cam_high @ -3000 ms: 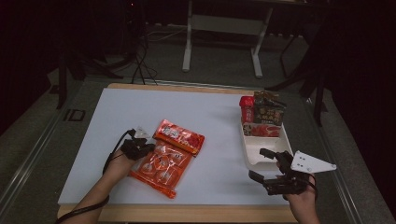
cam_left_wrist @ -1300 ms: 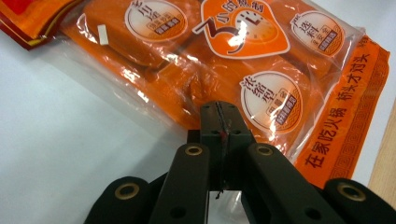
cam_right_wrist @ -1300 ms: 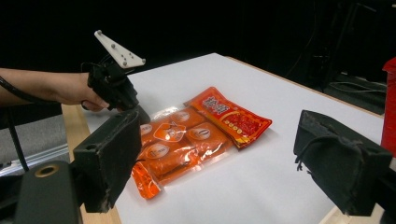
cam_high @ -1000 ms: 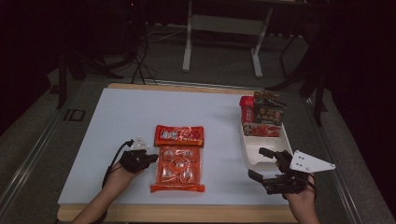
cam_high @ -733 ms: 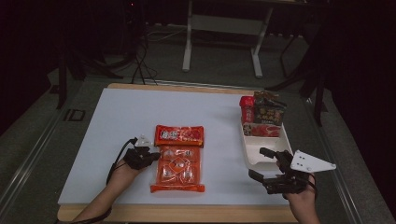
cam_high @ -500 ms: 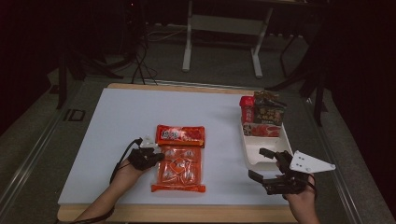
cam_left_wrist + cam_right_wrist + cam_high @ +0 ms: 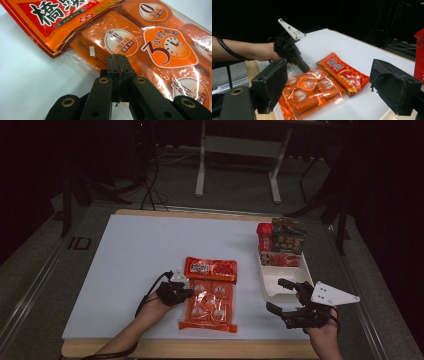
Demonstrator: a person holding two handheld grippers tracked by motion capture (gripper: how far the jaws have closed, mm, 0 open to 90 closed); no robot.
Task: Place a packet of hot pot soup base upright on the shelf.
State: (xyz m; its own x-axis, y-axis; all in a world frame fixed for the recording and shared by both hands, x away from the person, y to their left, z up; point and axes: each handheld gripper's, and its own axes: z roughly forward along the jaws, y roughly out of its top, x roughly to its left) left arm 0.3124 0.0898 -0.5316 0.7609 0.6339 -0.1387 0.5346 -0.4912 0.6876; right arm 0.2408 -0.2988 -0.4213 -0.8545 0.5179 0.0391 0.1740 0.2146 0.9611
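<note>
An orange multi-pack of snacks [image 7: 210,302] lies flat on the white table top [image 7: 130,255], and a red packet [image 7: 211,269] lies across its far end. My left gripper [image 7: 188,293] is shut, its tips on the left edge of the orange multi-pack [image 7: 165,47], close to the red packet [image 7: 50,17]; nothing shows between its jaws. From the right gripper view the left gripper [image 7: 302,67] points down at the orange multi-pack [image 7: 312,92]. My right gripper [image 7: 277,295] stays open at the front right, beside the tray, with nothing between its jaws.
A white tray [image 7: 272,282] stands at the right. Its far end holds a red box [image 7: 264,237], a dark bag [image 7: 289,239] and a red pack [image 7: 280,259]. The table's wooden front edge [image 7: 200,347] runs just behind both hands.
My left gripper has slid right, from beside the orange pack onto its left edge. Three seconds ago both packs lay tilted; they now lie straight. The right gripper has stayed still.
</note>
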